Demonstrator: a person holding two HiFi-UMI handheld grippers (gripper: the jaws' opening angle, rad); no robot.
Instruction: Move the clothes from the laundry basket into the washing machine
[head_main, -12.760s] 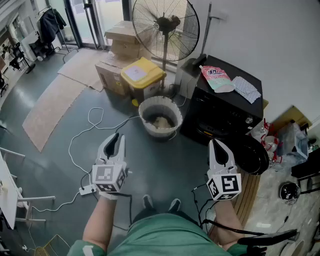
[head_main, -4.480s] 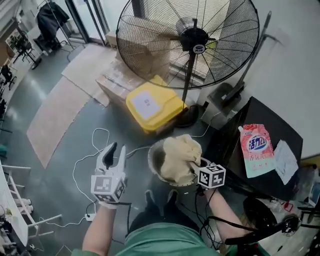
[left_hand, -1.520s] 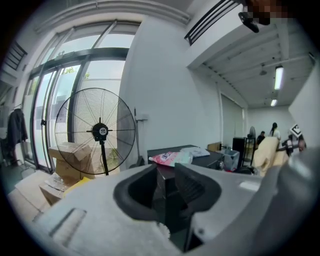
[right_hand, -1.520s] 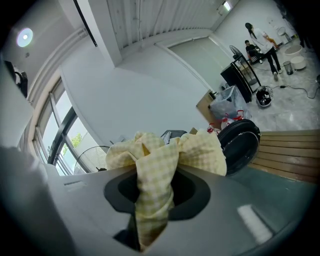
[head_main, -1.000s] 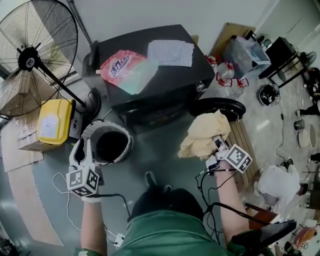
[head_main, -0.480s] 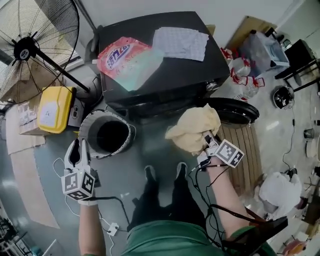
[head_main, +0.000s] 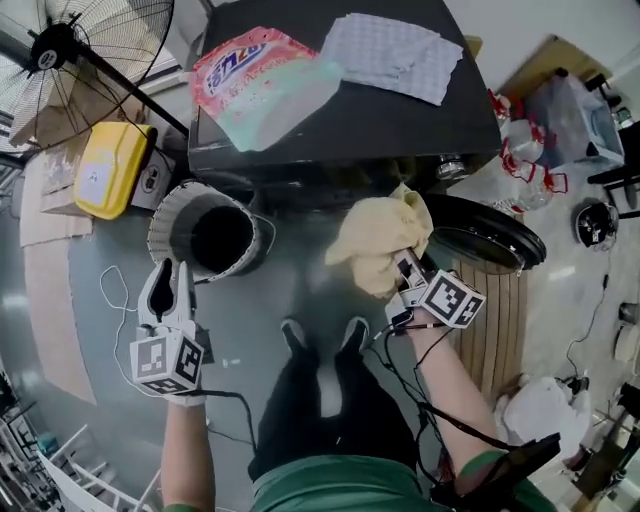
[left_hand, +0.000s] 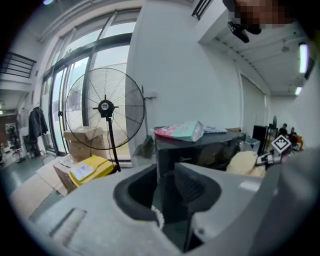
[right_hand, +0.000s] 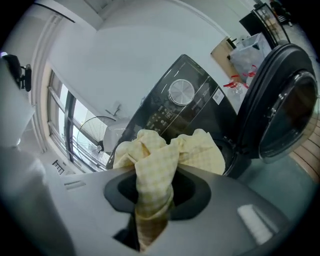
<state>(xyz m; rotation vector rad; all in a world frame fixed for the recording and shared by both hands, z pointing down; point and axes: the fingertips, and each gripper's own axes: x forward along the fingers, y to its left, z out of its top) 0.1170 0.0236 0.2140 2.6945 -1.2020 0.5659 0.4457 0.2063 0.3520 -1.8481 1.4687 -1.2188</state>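
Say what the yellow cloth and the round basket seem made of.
Pale yellow checked cloth: soft woven fabric, matte; it bunches in loose folds. Round white laundry basket: probably plastic, matte; its wall looks ribbed.

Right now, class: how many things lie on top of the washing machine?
2: a pink-and-green pouch on the left, a pale checked sheet on the right. More may sit beyond the frame's edge.

The laundry basket (head_main: 163, 222) sits left of the washing machine (head_main: 400, 120), which bears a pouch (head_main: 262, 82).
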